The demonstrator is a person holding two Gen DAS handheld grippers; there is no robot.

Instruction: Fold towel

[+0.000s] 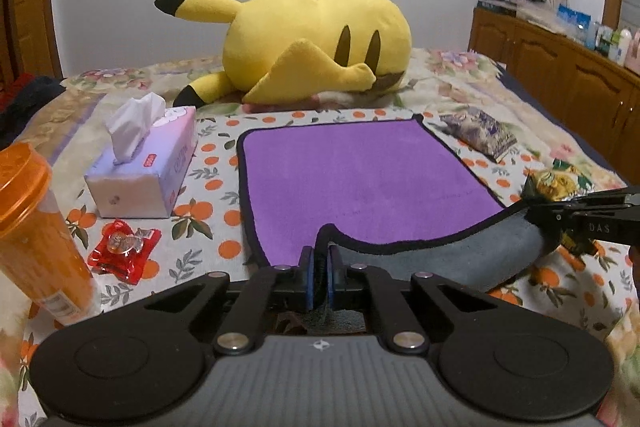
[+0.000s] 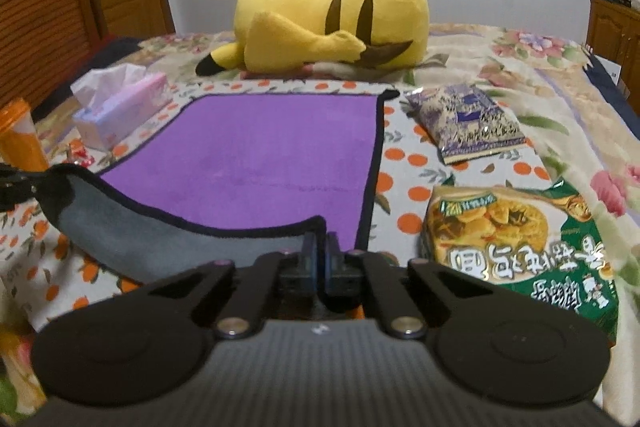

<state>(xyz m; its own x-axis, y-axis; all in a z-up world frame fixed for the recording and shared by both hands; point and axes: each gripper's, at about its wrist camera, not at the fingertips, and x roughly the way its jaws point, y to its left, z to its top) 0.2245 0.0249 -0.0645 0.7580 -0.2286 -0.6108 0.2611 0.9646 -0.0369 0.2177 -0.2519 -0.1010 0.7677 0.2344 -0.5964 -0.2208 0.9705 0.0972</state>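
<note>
A purple towel [image 1: 352, 179] with a black hem and a grey underside lies on the bed; it also shows in the right wrist view [image 2: 260, 155]. My left gripper [image 1: 321, 263] is shut on the towel's near left corner and holds it lifted, grey side showing. My right gripper [image 2: 320, 251] is shut on the near right corner, also lifted. The near edge sags between the two grippers. The right gripper shows at the right edge of the left wrist view [image 1: 580, 219], and the left gripper at the left edge of the right wrist view [image 2: 16, 183].
A yellow plush toy [image 1: 316, 43] lies beyond the towel. A tissue box [image 1: 148, 167], an orange cup [image 1: 36, 231] and a red candy packet [image 1: 124, 251] are on the left. A purple snack bag [image 2: 464, 123] and a green noodle packet [image 2: 516, 243] are on the right.
</note>
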